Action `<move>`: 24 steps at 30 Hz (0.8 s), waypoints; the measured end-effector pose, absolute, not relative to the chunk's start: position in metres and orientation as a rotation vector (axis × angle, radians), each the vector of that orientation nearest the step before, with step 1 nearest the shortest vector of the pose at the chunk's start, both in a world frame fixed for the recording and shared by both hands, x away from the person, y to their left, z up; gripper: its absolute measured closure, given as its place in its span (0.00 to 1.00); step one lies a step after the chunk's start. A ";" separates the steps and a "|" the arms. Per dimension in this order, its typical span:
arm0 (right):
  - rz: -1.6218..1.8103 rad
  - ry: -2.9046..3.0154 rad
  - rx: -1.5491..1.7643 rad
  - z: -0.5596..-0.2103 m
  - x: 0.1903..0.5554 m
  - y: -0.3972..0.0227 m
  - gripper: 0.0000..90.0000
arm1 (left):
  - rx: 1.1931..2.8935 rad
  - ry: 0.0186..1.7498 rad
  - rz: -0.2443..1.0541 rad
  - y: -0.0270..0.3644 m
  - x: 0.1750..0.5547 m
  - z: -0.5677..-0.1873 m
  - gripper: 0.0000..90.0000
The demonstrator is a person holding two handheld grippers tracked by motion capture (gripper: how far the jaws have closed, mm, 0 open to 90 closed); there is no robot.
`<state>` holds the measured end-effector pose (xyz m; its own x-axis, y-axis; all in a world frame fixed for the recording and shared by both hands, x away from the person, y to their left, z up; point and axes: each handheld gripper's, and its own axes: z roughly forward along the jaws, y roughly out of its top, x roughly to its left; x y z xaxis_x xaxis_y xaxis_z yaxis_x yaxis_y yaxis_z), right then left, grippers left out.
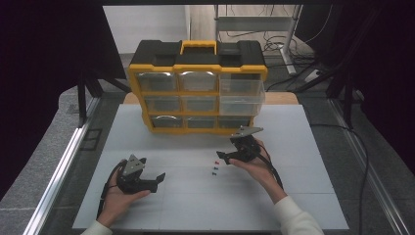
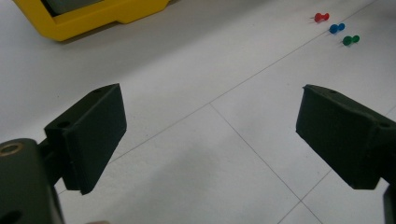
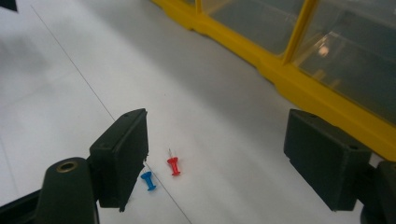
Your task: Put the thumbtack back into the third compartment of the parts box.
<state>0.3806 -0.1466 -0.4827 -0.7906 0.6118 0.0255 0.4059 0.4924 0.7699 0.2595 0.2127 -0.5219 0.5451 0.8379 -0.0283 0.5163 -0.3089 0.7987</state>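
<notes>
My left gripper rests in my palm near the front edge of the white table, jaws wide apart and holding nothing. My right gripper is further in, also wide open and empty, low over the red pushpin; the blue pushpin lies just beside my left jaw. The green pushpin lies next to them, mid-table. At the far edge stands the yellow drawer organizer.

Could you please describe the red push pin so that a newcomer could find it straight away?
Start at the yellow drawer cabinet at the back of the white table. In front of it, by the right gripper, three push pins lie in a short row. The red push pin lies nearest the cabinet.
</notes>
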 end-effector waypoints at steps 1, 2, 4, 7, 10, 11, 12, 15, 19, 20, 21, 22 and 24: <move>1.175 2.493 0.869 -0.484 0.382 -0.145 0.24 | 1.983 1.095 0.510 0.213 0.260 -0.522 0.10; 1.178 2.501 0.866 -0.485 0.383 -0.143 0.24 | 1.984 1.095 0.512 0.212 0.260 -0.522 0.10; 1.170 2.511 0.859 -0.487 0.385 -0.140 0.24 | 1.991 1.093 0.511 0.212 0.260 -0.523 0.10; 1.150 2.528 0.850 -0.491 0.389 -0.133 0.24 | 1.992 1.093 0.512 0.211 0.260 -0.523 0.10; 1.115 2.555 0.830 -0.496 0.389 -0.128 0.25 | 1.990 1.093 0.514 0.212 0.260 -0.523 0.10; 1.096 2.562 0.824 -0.497 0.389 -0.127 0.24 | 1.992 1.093 0.513 0.212 0.260 -0.523 0.10; 1.078 2.566 0.829 -0.498 0.388 -0.125 0.25 | 1.994 1.092 0.513 0.212 0.259 -0.523 0.10; 1.038 2.583 0.832 -0.502 0.388 -0.123 0.25 | 1.994 1.091 0.512 0.211 0.259 -0.523 0.10; 1.023 2.595 0.822 -0.507 0.389 -0.122 0.26 | 1.992 1.085 0.495 0.209 0.259 -0.523 0.10; 1.018 2.603 0.838 -0.509 0.389 -0.121 0.26 | 1.994 1.084 0.496 0.209 0.259 -0.523 0.10; 1.007 2.611 0.827 -0.510 0.389 -0.121 0.26 | 1.994 1.085 0.495 0.209 0.259 -0.523 0.10; 0.998 2.619 0.823 -0.512 0.389 -0.120 0.27 | 1.994 1.087 0.495 0.209 0.259 -0.523 0.10; 0.979 2.630 0.813 -0.515 0.389 -0.118 0.28 | 1.994 1.088 0.497 0.210 0.259 -0.523 0.10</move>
<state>0.3890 -0.1180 -0.5147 -0.8229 0.5680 -0.0119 0.4219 0.6250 0.6568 0.2594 0.2095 -0.5234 0.5537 0.8321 -0.0319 0.5205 -0.3160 0.7932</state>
